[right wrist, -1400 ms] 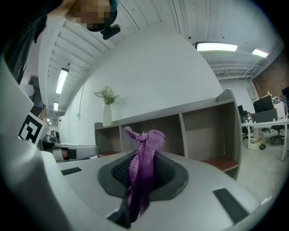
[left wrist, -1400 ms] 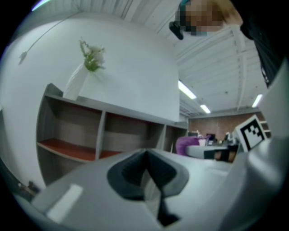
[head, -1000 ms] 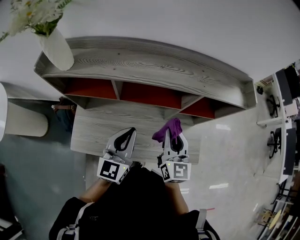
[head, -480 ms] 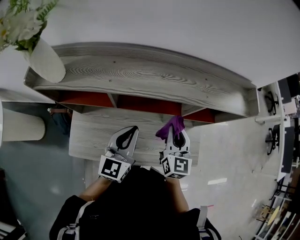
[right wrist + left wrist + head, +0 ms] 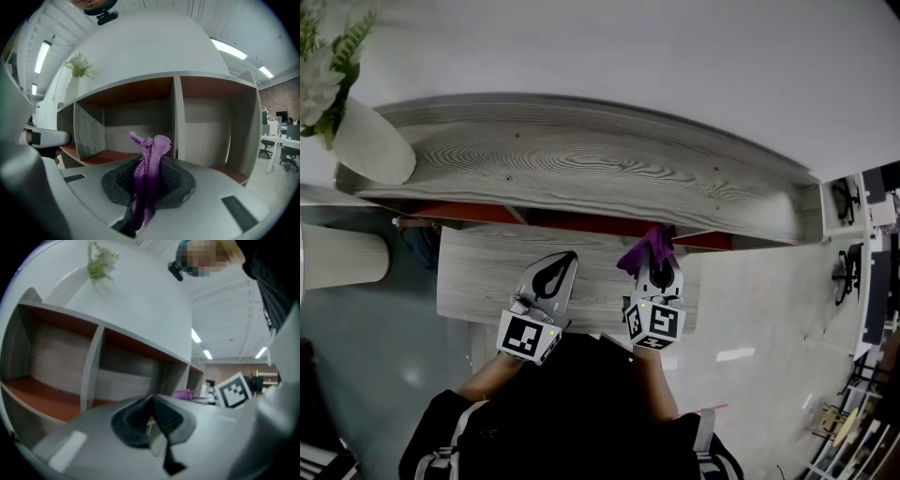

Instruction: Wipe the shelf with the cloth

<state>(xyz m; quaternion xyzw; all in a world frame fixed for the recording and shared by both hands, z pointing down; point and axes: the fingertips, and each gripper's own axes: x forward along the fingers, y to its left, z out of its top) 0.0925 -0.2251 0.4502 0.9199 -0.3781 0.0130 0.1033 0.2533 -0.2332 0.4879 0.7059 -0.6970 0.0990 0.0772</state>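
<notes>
A grey wood-grain shelf unit with red-brown compartments stands against the white wall. My right gripper is shut on a purple cloth that sticks up from its jaws, close in front of the middle and right compartments. My left gripper sits beside it over the lower grey board, jaws shut with nothing between them. The purple cloth also shows small in the left gripper view.
A white vase with pale flowers stands on the shelf top at the left end. A white cylinder lies at the lower left. Office chairs and desks are at the right, over a pale floor.
My right gripper has moved forward with the cloth, closer to the shelf's front. The view has shifted so the shelf top fills more of the frame. The left gripper has stayed about in place.
</notes>
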